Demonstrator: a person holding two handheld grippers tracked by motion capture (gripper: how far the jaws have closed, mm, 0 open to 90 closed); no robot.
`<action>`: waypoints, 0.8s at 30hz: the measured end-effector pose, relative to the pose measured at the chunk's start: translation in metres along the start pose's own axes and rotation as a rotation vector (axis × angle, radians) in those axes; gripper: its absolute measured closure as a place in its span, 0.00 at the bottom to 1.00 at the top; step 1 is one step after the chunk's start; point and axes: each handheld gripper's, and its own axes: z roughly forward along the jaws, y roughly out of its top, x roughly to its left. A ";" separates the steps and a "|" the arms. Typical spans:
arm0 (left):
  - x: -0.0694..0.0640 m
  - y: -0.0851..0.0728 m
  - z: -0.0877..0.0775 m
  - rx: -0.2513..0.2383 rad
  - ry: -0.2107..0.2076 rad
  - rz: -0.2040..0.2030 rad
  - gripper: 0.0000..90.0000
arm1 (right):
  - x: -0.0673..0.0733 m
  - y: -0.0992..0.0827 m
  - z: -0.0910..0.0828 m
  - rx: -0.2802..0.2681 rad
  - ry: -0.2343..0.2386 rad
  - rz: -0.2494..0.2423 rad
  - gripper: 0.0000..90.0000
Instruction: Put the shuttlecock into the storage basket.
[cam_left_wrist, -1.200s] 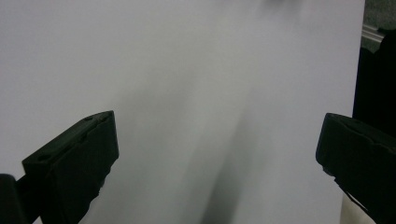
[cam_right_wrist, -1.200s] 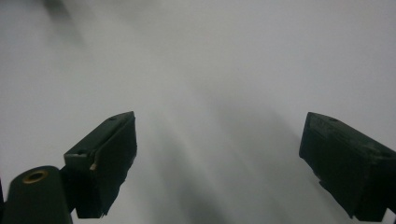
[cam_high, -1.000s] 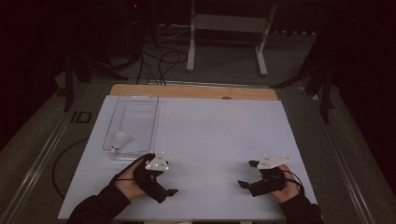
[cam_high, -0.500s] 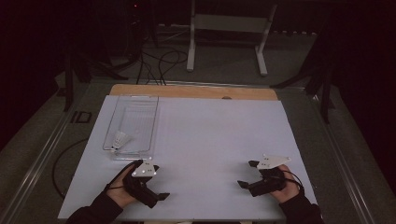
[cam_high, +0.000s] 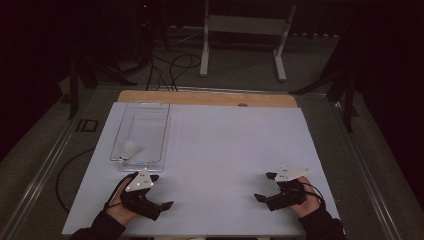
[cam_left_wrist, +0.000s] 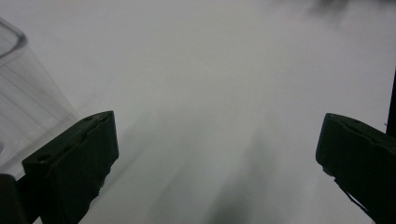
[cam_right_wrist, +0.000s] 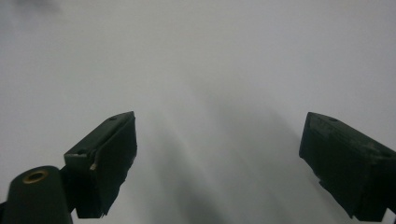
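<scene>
We hold the left gripper (cam_high: 161, 191) low over the white desk (cam_high: 225, 150), just in front of the near end of the clear tray (cam_high: 165, 135), with its fingers (cam_left_wrist: 74, 163) spread wide and empty. The right gripper (cam_high: 265, 186) sits well apart at the desk's near right, fingers (cam_right_wrist: 105, 154) likewise wide open and holding nothing. A small white shuttlecock (cam_high: 127, 150) lies inside the tray at its near end.

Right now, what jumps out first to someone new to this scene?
The big white table sheet against the dark room, nearly bare. On its far left stands a clear plastic bin with a small white shuttlecock-like thing at its near end. Along the near edge, the left tongs and right tongs are each held in a hand, jaws wide apart, holding nothing.
</scene>
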 end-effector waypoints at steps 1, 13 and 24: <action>0.000 -0.001 -0.001 -0.008 0.007 -0.005 0.00 | 0.000 0.000 0.000 0.002 -0.002 -0.001 0.12; 0.002 -0.013 -0.001 -0.042 0.088 -0.034 0.00 | 0.002 -0.001 0.003 0.008 0.001 -0.003 0.12; 0.001 -0.014 0.001 -0.084 0.094 -0.050 0.00 | 0.002 -0.001 0.005 0.008 -0.003 -0.010 0.12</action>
